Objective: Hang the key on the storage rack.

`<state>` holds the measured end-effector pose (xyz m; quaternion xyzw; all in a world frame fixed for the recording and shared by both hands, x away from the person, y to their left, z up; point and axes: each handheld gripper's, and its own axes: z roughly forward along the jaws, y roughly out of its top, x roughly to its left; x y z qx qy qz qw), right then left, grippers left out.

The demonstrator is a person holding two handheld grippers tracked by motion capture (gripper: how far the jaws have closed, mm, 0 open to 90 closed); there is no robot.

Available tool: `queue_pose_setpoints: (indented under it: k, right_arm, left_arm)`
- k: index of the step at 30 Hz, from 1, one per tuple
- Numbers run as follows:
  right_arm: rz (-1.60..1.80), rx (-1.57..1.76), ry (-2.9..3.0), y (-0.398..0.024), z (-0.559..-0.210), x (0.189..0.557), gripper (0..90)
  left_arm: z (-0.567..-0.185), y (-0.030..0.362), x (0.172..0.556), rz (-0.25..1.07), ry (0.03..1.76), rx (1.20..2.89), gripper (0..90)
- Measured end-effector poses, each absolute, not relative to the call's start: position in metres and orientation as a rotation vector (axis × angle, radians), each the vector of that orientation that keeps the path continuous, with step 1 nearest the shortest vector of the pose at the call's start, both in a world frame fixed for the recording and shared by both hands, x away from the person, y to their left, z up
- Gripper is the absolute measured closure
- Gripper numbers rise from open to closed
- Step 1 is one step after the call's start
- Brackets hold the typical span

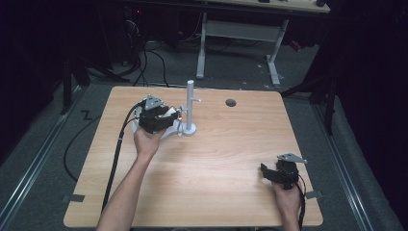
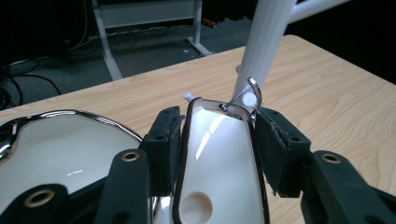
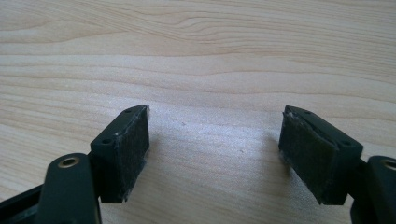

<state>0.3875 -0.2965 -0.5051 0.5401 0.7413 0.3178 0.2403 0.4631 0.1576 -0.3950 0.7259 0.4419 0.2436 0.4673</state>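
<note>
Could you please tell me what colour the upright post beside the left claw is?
White, clearest in the left gripper view: the plain white upright post.

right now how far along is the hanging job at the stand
Done: the left tongs are shut on the white piece, so the pickup is over. In hand: its wire loop is up against the stand, by a small peg; whether it has hooked on, I cannot tell. Left: seat the loop and let go. The right tongs are open over the table, idle.
</note>
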Motion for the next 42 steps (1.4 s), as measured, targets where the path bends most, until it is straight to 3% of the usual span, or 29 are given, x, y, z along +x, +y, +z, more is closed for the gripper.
queue_pose_setpoints:
  k: [42]
  right_arm:
    - [0.870, 1.477, 2.030, -0.296, -0.505, 0.388, 24.8]
  left_arm:
    - [-0.415, 0.129, 0.480, 0.548, 1.128, 1.822, 50.6]
